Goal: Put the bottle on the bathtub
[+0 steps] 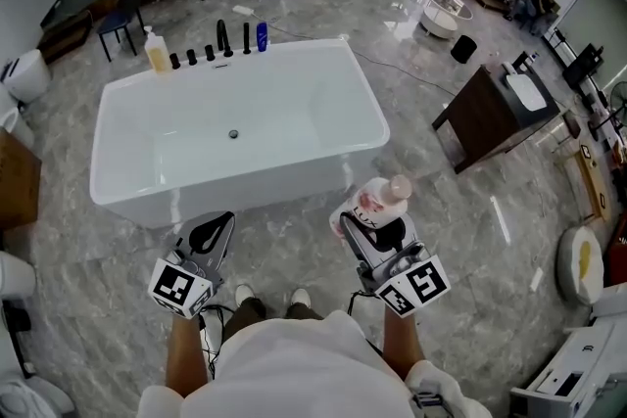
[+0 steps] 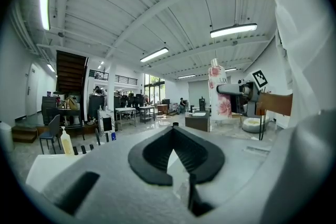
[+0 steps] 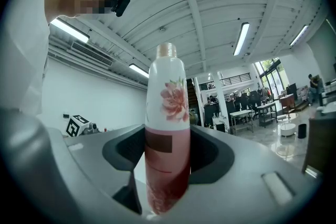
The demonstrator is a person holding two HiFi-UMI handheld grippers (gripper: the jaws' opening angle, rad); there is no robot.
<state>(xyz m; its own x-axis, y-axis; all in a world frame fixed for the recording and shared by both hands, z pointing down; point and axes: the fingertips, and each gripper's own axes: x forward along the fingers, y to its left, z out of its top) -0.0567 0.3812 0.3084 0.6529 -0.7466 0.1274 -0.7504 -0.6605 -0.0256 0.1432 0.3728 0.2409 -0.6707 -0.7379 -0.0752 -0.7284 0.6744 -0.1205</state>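
A white and pink bottle with a flower print stands upright in my right gripper, which is shut on it in front of the white bathtub. In the right gripper view the bottle fills the gap between the jaws. My left gripper is held low at the left, near the tub's front wall, jaws shut and empty. From the left gripper view, the bottle shows off to the right, and the tub's far rim lies below.
On the tub's far rim stand a yellow soap bottle, a black tap with knobs, and a blue bottle. A dark wood vanity stands right of the tub. A toilet sits far left. The floor is grey marble.
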